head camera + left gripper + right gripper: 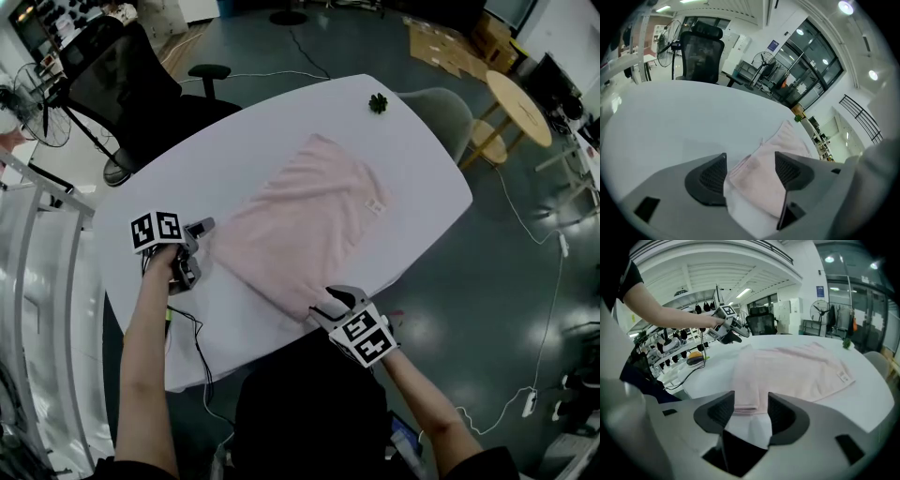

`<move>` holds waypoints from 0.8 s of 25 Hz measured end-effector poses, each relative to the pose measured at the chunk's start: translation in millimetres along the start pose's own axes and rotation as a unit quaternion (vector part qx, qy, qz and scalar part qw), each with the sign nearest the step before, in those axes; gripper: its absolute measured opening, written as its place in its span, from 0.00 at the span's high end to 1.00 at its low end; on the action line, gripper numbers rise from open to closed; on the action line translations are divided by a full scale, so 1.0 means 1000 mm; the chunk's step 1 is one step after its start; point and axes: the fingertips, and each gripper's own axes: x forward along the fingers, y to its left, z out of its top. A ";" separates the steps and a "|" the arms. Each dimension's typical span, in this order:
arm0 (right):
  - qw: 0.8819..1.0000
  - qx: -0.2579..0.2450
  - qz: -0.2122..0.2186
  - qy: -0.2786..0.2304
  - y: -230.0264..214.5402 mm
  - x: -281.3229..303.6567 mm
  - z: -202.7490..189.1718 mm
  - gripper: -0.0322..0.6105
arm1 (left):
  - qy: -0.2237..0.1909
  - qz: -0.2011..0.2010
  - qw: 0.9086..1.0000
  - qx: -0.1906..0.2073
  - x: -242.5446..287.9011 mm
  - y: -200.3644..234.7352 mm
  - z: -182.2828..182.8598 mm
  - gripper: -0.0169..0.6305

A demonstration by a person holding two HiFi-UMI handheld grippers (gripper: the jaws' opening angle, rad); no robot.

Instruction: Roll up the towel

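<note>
pink towel [305, 220] is lying flat on the white table [234, 141], its near edge turned over in a narrow fold. left gripper [750, 172] is straddling the fold's left corner with jaws apart. right gripper [751, 409] is doing likewise at the right corner. neither is pinching cloth. my judgement for the roll: both should be taking the fold at matching depth and travelling forward together, keeping it tight and even.

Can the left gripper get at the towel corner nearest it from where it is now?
Probably yes: the left gripper stands open with the towel corner between its jaws; nothing on the table blocks it.
</note>
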 end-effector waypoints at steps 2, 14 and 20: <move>1.000 -0.011 0.002 0.001 0.011 -0.001 0.002 0.58 | 0.003 -0.004 1.000 -0.007 -0.005 0.009 -0.006 0.44; 0.998 -0.064 -0.005 0.023 0.060 0.025 -0.008 0.58 | 0.038 -0.007 0.998 -0.046 0.006 0.034 -0.042 0.55; 0.995 -0.087 -0.005 0.042 0.061 0.040 -0.019 0.58 | 0.047 0.003 0.998 -0.045 0.019 0.032 -0.046 0.57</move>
